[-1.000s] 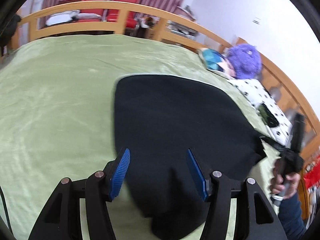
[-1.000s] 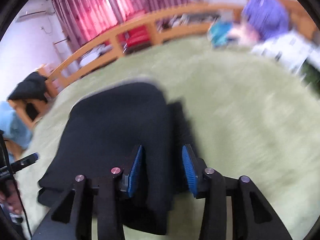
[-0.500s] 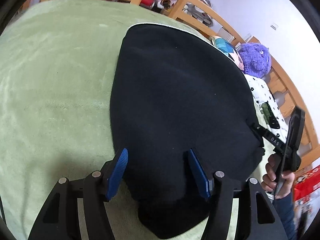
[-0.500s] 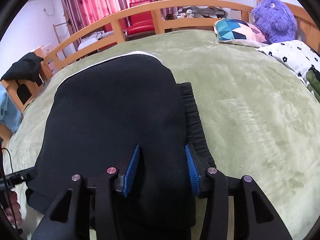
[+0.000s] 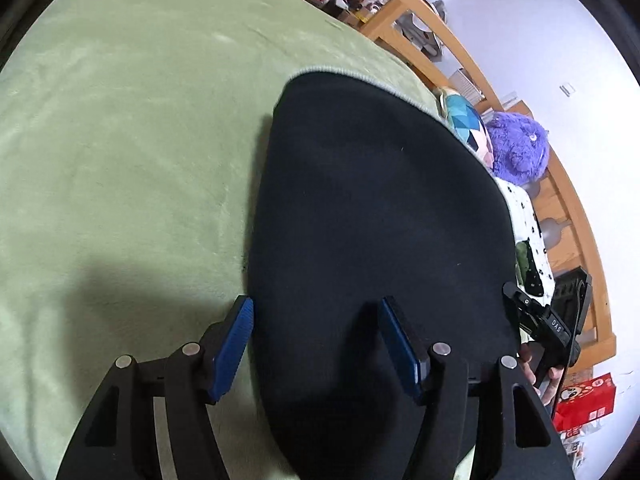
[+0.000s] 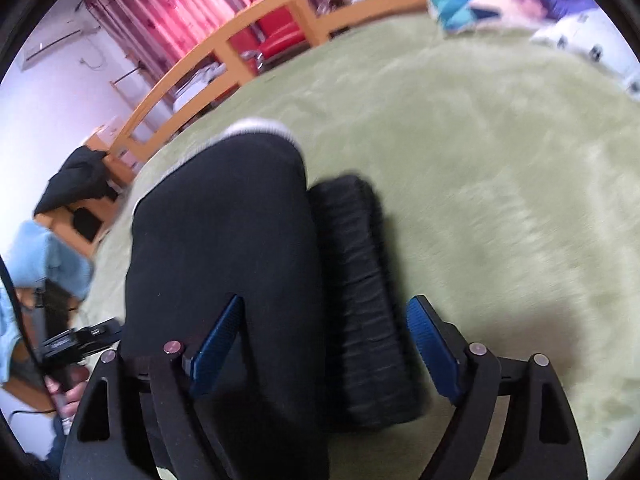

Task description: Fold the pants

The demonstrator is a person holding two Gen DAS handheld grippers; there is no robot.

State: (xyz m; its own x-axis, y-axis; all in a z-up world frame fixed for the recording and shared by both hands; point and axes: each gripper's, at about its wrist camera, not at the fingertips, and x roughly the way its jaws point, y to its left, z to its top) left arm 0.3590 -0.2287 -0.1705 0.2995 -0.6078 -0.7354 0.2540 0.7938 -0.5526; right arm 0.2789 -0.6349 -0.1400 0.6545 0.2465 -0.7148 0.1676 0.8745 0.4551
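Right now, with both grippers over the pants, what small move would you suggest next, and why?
Probably lower the right gripper and close it on the waistband. Both grippers are open, the left gripper holds nothing, and the ribbed band pokes out beside the folded pants, lying between the right fingers.

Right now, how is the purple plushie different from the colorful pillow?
The plushie is fuzzy and plain purple; the pillow is smooth with blue, teal and pink triangles. The plushie looks round and puffy, while the pillow looks flatter. Both sit side by side at the edge of the green blanket, by the wooden rail.
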